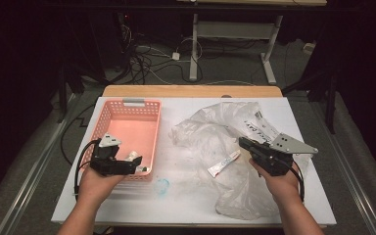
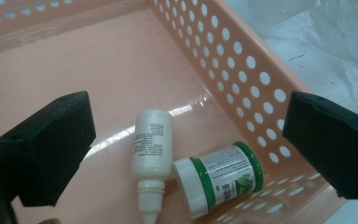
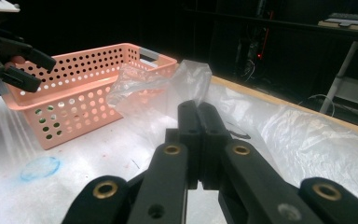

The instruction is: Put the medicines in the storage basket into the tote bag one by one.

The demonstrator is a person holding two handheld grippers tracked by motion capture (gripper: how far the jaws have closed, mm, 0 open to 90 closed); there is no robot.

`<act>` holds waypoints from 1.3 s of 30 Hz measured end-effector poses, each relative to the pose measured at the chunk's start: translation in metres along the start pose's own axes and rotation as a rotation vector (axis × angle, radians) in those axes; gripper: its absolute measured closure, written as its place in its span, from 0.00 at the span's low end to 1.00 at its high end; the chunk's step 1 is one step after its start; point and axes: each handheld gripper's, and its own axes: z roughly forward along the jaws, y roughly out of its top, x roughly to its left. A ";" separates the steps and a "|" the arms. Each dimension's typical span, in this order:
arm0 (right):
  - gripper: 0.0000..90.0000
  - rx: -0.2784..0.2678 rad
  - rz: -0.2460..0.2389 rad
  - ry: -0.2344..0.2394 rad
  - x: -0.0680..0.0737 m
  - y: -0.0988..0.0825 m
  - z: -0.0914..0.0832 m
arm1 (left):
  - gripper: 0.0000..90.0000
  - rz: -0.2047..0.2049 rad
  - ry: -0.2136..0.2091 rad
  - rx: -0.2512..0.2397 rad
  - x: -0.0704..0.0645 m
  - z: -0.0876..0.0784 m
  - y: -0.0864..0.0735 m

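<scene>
Over the near corner of the pink basket (image 1: 108, 117), the left gripper (image 1: 136, 165) hangs with its jaws spread wide and nothing between them. Below it, on the basket floor, a white dropper bottle (image 2: 151, 151) lies on its side, touching a green-banded white jar (image 2: 219, 179) that rests against the perforated wall. Across the table (image 1: 127, 200), the right gripper (image 1: 243, 142) has its jaws pressed together, empty, above a crumpled clear plastic bag (image 1: 210, 129). A small white tube (image 1: 223, 163) lies on the bag beside that gripper.
</scene>
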 end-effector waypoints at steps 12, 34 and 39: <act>1.00 -0.004 0.000 0.007 0.000 0.000 -0.001 | 0.82 0.044 -0.094 0.215 0.000 0.003 0.006; 1.00 0.005 0.005 0.013 0.002 -0.001 0.002 | 0.98 0.054 -0.172 0.527 0.007 0.033 0.028; 1.00 0.006 0.005 0.013 0.002 -0.001 0.002 | 0.98 0.056 -0.148 0.476 0.009 0.037 0.037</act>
